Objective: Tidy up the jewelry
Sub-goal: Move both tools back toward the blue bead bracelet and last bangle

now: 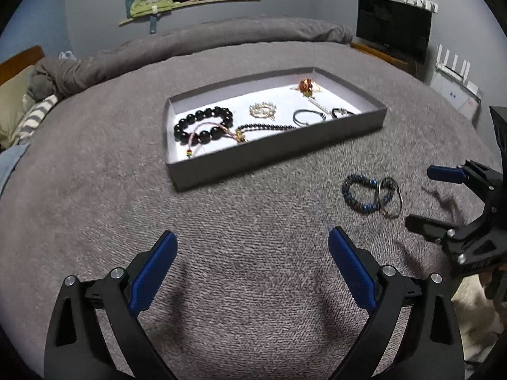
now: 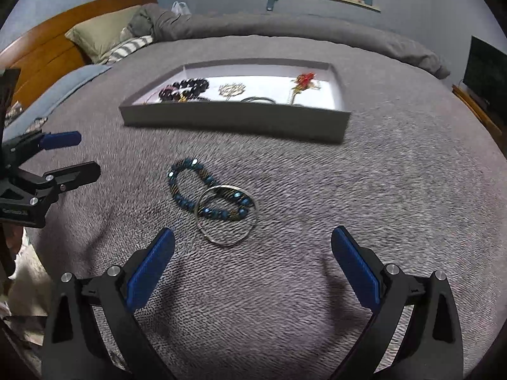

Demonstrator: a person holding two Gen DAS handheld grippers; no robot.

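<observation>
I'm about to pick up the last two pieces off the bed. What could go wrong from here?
The silver bangle overlaps the blue bead bracelet, so the open right gripper may drag both or drop one. The soft grey blanket could let the thin bangle sink away from the jaws.

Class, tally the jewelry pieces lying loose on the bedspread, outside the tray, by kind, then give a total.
Blue beaded bracelet: 1
Silver metal bangle: 1
Total: 2
Both lie overlapping on the bedspread, in front of the tray.
</observation>
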